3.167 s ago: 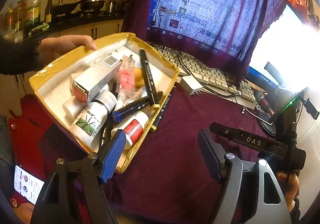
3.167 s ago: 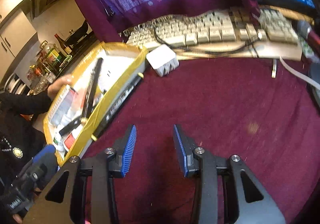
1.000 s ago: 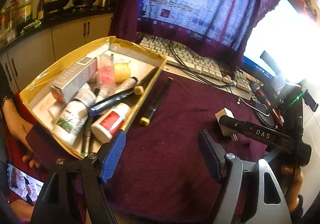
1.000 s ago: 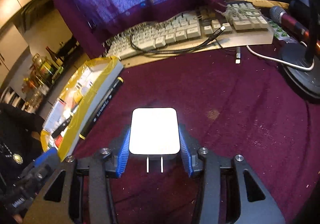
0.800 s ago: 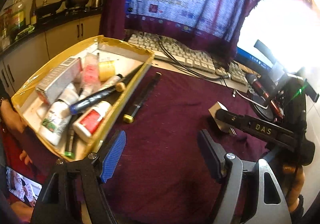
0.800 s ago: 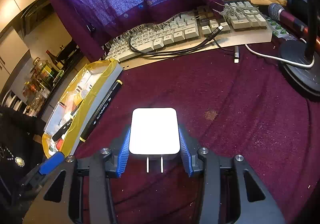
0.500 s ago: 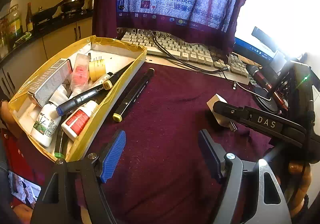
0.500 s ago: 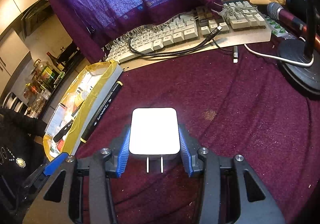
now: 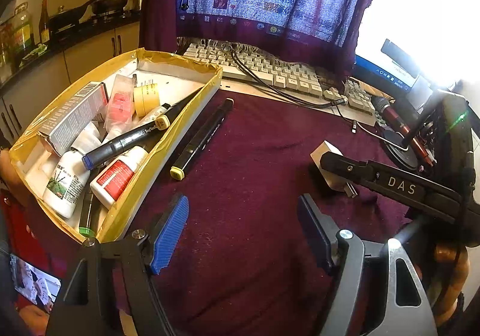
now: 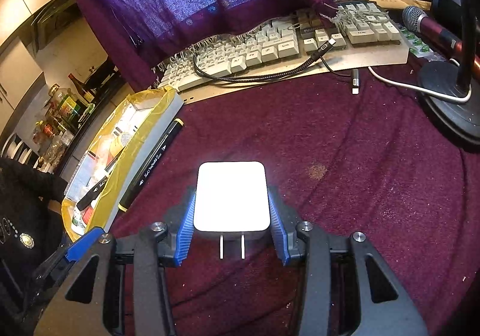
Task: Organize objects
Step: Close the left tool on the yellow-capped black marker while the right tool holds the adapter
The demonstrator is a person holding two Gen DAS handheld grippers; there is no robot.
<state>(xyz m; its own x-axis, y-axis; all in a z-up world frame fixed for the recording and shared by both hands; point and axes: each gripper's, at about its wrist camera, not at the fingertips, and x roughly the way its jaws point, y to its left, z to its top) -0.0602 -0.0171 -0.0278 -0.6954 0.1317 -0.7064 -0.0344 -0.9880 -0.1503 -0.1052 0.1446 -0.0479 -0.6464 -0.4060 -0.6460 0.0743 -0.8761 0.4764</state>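
1. We see the right claw (image 10: 231,216) angled down toward the table (image 10: 360,186), its blue pads clamped on the two sides of a white wall charger (image 10: 231,196)
2. The charger is a flat white block with rounded corners; its broad face is turned up to the camera and its two metal prongs point back toward the wrist
3. In the left wrist view the same charger (image 9: 328,163) sits in the black fingers marked "DAS", just above the maroon cloth, right of centre
4. The left claw (image 9: 243,234) tilts down over the cloth with its pads wide apart and nothing between them
5. Left of it stands a cardboard box (image 9: 180,123) edged in yellow tape, at the table's left edge
6. In the box we make out a grey carton (image 9: 72,117), a white bottle with a green label (image 9: 66,183), a white bottle with a red label (image 9: 117,177), a roll of yellow tape (image 9: 145,96) and a black marker with a blue end (image 9: 126,141)
7. A black marker with a yellow cap (image 9: 201,141) lies on the cloth just beside the box's right wall
8. A beige keyboard (image 10: 270,48) with a braided cable (image 10: 255,76) across it lies behind, partly under a draped purple cloth (image 10: 195,0)
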